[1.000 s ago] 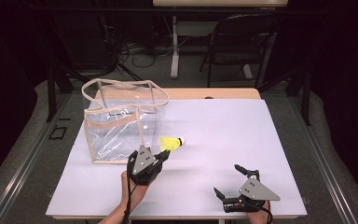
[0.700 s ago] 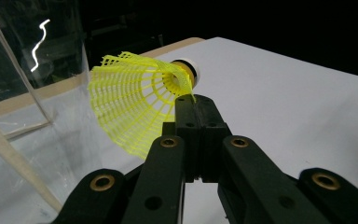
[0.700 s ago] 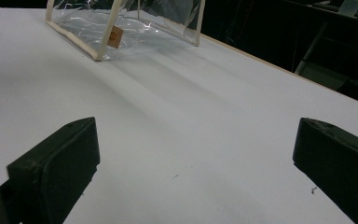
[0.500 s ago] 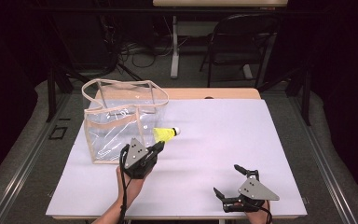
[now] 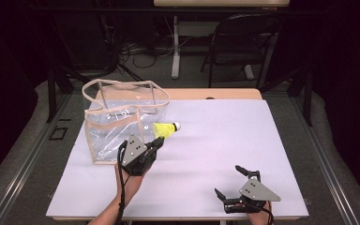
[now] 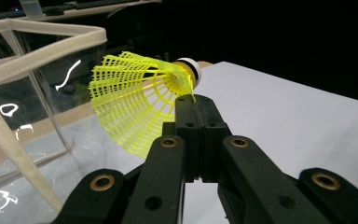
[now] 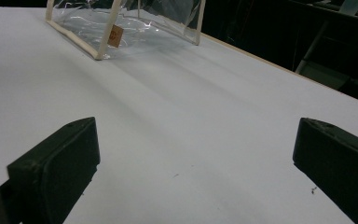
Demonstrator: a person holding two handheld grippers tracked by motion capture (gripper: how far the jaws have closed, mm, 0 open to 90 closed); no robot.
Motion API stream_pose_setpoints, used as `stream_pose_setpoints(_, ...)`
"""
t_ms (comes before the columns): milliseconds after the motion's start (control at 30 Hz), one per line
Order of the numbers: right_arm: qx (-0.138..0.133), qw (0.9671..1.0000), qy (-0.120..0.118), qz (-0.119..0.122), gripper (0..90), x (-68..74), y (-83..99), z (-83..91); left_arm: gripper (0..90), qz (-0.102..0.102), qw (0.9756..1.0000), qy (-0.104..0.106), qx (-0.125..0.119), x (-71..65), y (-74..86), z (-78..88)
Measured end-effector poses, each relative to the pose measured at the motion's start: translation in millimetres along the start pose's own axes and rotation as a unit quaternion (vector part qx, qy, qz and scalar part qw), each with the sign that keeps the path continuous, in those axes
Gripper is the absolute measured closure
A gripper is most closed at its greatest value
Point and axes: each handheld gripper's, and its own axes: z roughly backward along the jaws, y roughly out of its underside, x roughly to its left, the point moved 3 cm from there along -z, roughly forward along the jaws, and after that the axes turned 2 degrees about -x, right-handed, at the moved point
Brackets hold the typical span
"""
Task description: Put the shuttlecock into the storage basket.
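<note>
Yellow shuttlecock [image 6: 137,100] is pinched in your left gripper [image 5: 159,143], raised beside the clear bag [image 5: 122,119]; your right gripper [image 5: 234,180], well away from the bag, rests spread wide.

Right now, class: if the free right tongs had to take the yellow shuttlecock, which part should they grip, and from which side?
Probably the white cork tip, from the table's open right: it is solid and exposed, while the mesh skirt flexes and the left tongs pinch its rim.

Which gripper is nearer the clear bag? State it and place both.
Left. The left gripper, shut on the yellow shuttlecock, sits beside the clear bag; the right gripper rests open near the table's front edge.
</note>
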Motion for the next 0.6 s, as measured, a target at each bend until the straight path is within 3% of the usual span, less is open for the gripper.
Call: stream_pose_setpoints(600,0.000,1.0000,0.000,0.000,0.1,0.3,0.0,0.1,89.9,-0.013,0.9999,0.003,-0.007,14.2,-15.7,10.5)
